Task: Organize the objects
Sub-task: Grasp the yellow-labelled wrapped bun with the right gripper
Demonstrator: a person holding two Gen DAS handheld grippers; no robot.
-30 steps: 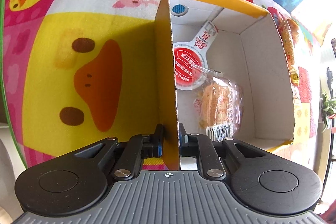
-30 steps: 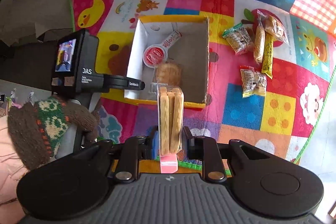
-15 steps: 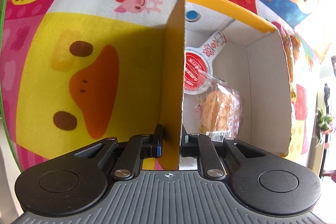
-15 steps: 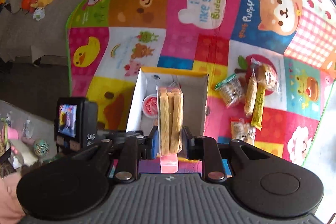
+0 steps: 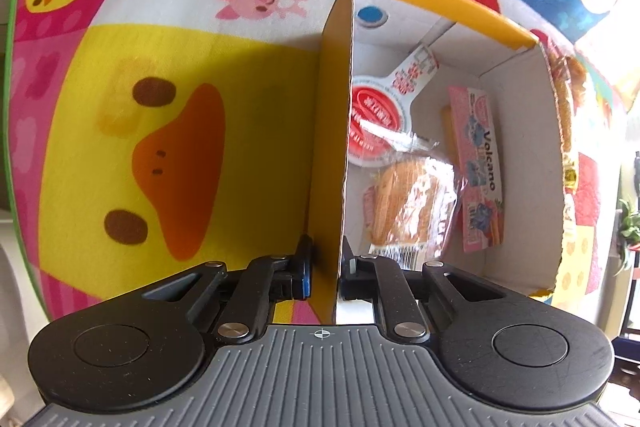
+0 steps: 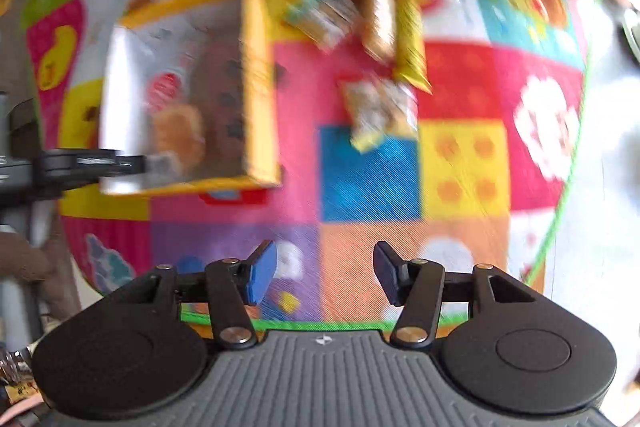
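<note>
**Box wall pinched on the left, right jaws spreading with nothing in them**

My left gripper (image 5: 323,277) is clamped on the near wall of the yellow cardboard box (image 5: 448,1), one finger outside and one inside. Just beyond it, on the box floor, lie a round red-lidded cup (image 5: 374,115), a wrapped bun (image 5: 412,203) and a pink biscuit pack (image 5: 478,167). My right gripper (image 6: 324,273) hangs over the play mat (image 6: 372,179), its jaws opening and bare. Loose snack packets (image 6: 380,111) lie ahead of it, right of the box.

Bright cartoon patchwork play mat (image 5: 168,131) w/ green edge, daylight, potted plant (image 5: 628,227) at right.
</note>
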